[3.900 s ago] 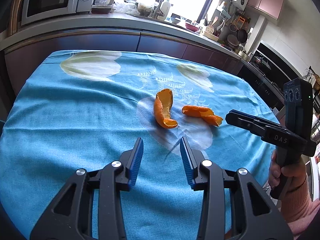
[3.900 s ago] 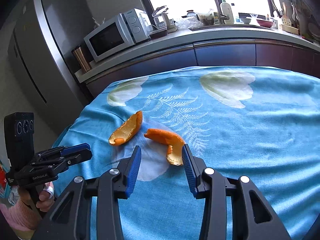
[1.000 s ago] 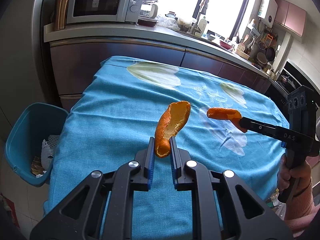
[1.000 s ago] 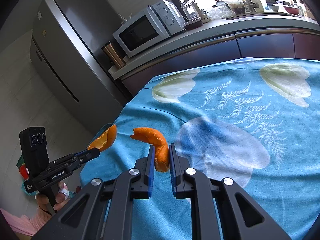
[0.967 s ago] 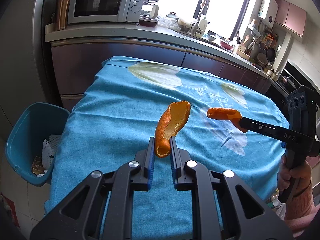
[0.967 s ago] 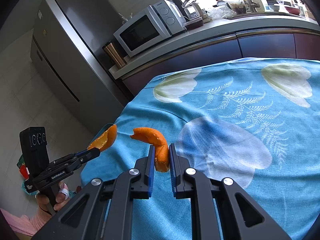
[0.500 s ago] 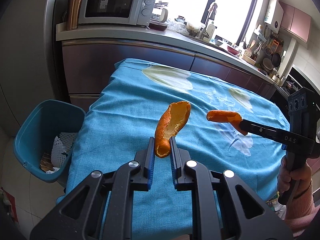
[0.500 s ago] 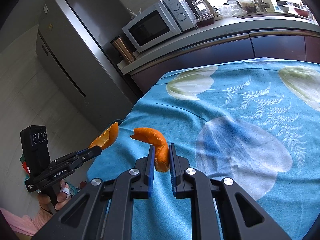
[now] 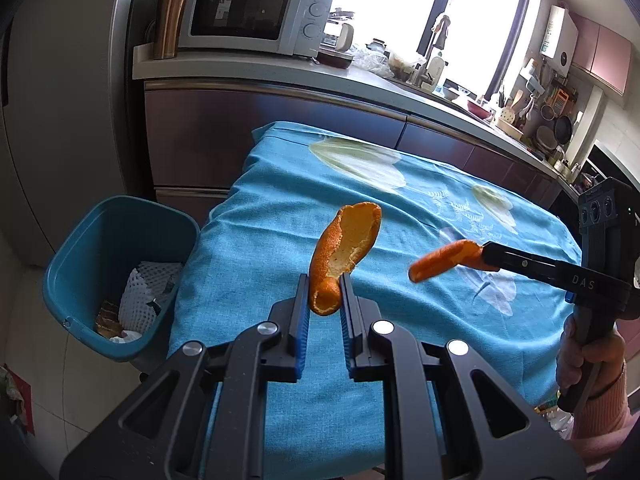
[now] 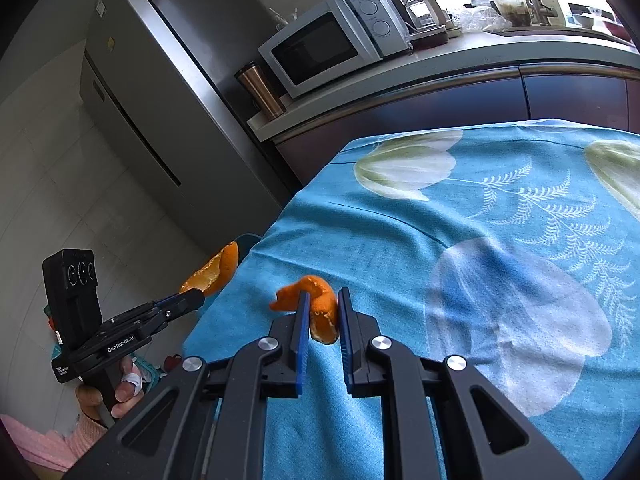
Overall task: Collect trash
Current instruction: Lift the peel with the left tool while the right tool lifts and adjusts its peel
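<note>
My left gripper (image 9: 324, 286) is shut on the lower end of a long curled orange peel (image 9: 344, 248), held up over the left part of the blue tablecloth (image 9: 248, 264). The right gripper (image 10: 323, 310) is shut on a second, bent orange peel (image 10: 316, 304) above the cloth's left edge. From the left wrist view that right gripper (image 9: 486, 258) reaches in from the right with its peel (image 9: 440, 260) sticking out leftward. The right wrist view shows the left gripper (image 10: 196, 298) and its peel (image 10: 216, 272) just off the table's left side.
A teal waste bin (image 9: 100, 248) with white foam netting and scraps inside stands on the floor left of the table. Behind are a counter with a microwave (image 9: 248, 12), a copper tumbler (image 9: 170, 20) and a sink area. A grey fridge (image 10: 160, 92) stands far left.
Both grippers have carried their peels leftward toward the table's left edge. The bin has come further into the left wrist view. Both grips stay shut on the peels.
</note>
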A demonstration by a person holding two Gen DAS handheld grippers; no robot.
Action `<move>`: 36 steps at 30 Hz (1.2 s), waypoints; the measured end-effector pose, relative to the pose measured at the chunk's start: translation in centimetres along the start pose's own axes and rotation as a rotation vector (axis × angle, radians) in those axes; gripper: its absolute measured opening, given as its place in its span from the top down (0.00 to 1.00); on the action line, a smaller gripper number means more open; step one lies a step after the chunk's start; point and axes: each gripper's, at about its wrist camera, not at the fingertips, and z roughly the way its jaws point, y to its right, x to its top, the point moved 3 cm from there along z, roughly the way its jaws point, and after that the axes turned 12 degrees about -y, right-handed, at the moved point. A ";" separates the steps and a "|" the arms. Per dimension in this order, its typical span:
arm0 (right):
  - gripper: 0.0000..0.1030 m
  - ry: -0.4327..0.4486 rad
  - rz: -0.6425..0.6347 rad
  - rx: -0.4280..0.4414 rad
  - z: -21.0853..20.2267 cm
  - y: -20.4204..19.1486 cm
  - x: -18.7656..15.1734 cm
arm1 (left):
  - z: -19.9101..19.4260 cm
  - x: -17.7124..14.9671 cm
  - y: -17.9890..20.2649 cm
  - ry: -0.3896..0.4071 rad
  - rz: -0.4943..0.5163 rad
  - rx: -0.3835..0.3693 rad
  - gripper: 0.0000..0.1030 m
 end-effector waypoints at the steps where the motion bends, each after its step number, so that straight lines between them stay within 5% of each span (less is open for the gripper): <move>1: 0.88 -0.001 -0.003 0.003 0.1 -0.1 0.0 | 0.0 0.0 -0.1 0.001 -0.002 0.002 0.86; 31: 0.95 0.007 -0.048 0.013 1.0 -2.6 1.9 | -1.0 -0.6 -2.7 0.016 -0.056 0.018 0.86; 34: 0.89 -0.014 -0.017 0.005 1.6 -1.7 1.7 | -0.9 -0.8 -2.8 0.014 -0.059 0.016 0.86; 35: 0.72 -0.013 0.002 -0.006 1.7 -1.3 1.7 | -0.9 -0.8 -2.8 0.012 -0.060 0.015 0.86; 36: 0.65 -0.014 0.017 -0.004 1.8 -0.9 1.6 | -0.8 -0.9 -2.8 0.012 -0.061 0.015 0.86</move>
